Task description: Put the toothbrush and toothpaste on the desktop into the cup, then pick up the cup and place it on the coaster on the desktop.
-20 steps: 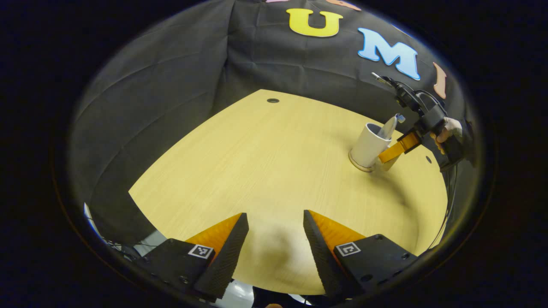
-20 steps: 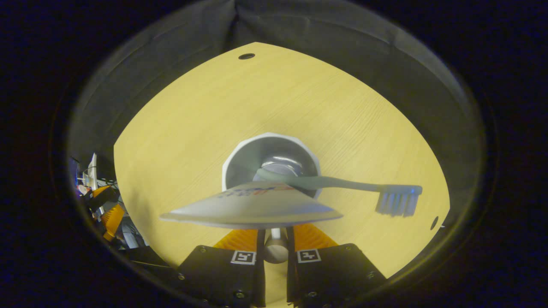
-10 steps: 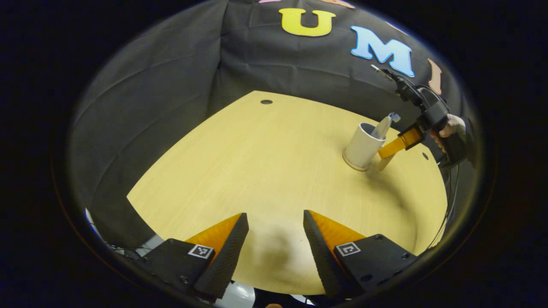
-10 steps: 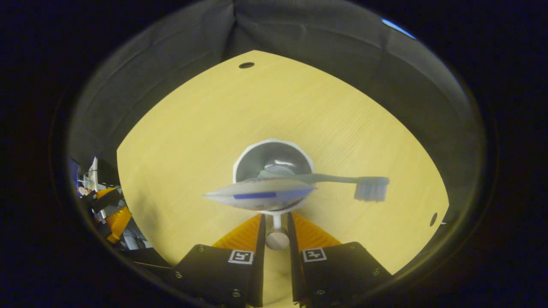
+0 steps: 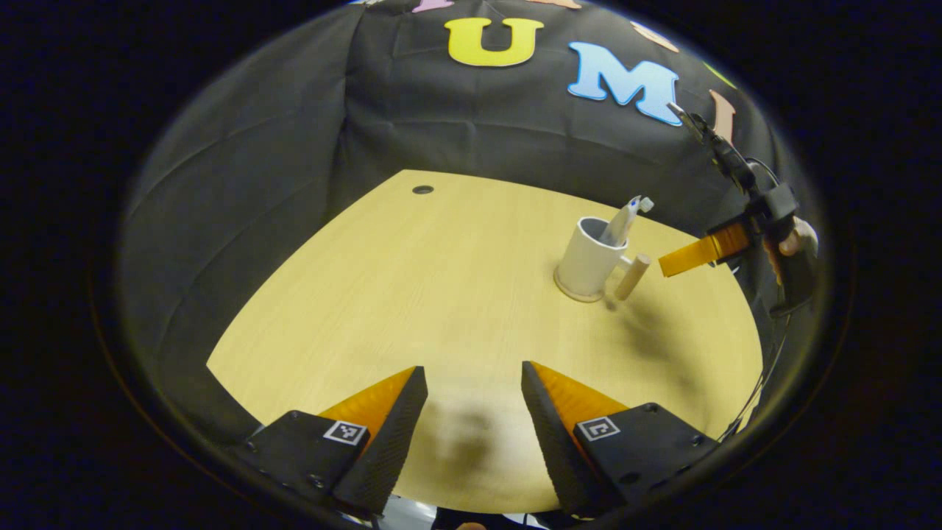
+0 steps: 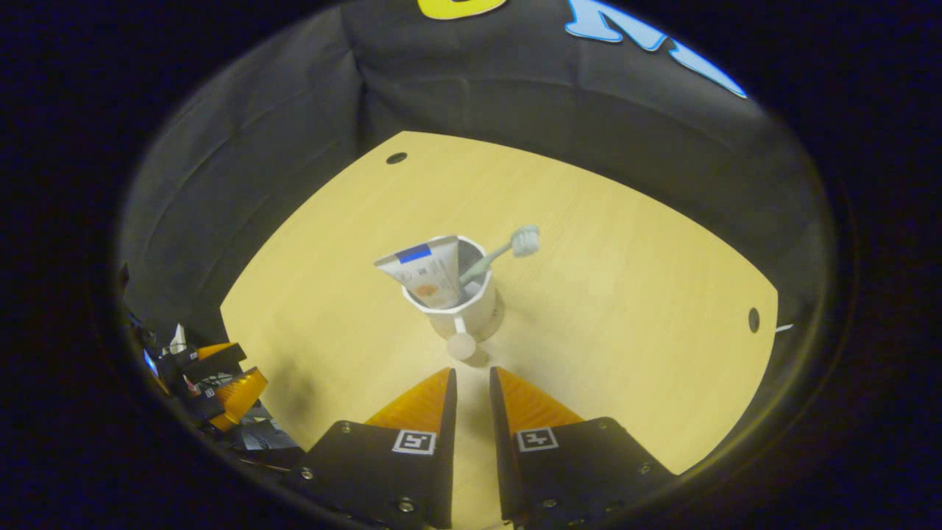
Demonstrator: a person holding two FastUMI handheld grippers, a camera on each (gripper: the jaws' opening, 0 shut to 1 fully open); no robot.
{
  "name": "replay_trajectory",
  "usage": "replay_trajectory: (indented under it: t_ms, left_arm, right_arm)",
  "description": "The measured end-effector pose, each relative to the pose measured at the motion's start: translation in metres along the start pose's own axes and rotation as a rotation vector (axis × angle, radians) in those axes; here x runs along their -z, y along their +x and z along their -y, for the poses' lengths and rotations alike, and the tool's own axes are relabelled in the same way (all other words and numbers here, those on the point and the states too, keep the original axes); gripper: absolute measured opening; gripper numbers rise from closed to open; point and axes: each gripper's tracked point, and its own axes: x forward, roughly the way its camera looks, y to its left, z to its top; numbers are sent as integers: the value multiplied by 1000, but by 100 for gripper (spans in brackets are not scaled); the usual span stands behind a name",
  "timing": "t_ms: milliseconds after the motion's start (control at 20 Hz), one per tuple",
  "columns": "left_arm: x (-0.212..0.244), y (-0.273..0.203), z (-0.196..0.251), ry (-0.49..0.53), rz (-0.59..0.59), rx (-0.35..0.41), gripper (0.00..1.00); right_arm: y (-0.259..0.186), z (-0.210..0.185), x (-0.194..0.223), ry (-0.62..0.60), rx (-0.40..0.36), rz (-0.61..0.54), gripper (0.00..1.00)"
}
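A white cup [image 5: 586, 254] stands upright on a thin tan coaster [image 5: 572, 292] at the right side of the wooden table [image 5: 441, 294]. The toothpaste tube [image 6: 425, 274] and the toothbrush [image 6: 508, 246] lean inside the cup [image 6: 475, 309], the brush head sticking out to the right. The cup's wooden handle [image 6: 461, 346] points at my right gripper [image 6: 472, 372], which hangs just short of it, fingers a narrow slit apart with nothing between them. From the left gripper view the right gripper [image 5: 688, 256] hovers right of the handle [image 5: 633, 276]. My left gripper [image 5: 472, 369] is open over the table's near edge.
A cable hole [image 5: 422, 190] sits at the table's far corner and another [image 6: 753, 319] near the right edge. A hand [image 5: 801, 239] holds the right gripper. The left gripper's body [image 6: 221, 375] shows beyond the table's left edge, among clutter.
My right gripper has drawn back and up off the cup's handle, leaving the cup standing on the coaster with the toothpaste and toothbrush in it. The left gripper has barely moved.
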Motion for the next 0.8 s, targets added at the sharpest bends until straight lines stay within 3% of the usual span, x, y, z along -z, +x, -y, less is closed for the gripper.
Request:
replay_trajectory:
  t_ms: [450, 800]
  left_arm:
    - [-41, -7, 68, 100, 78, 115, 87]
    - [-120, -39, 112, 188, 279, 151, 88]
  right_arm:
    - [-64, 2, 33, 165, 133, 229, 25]
    - [-129, 8, 19, 231, 267, 483, 25]
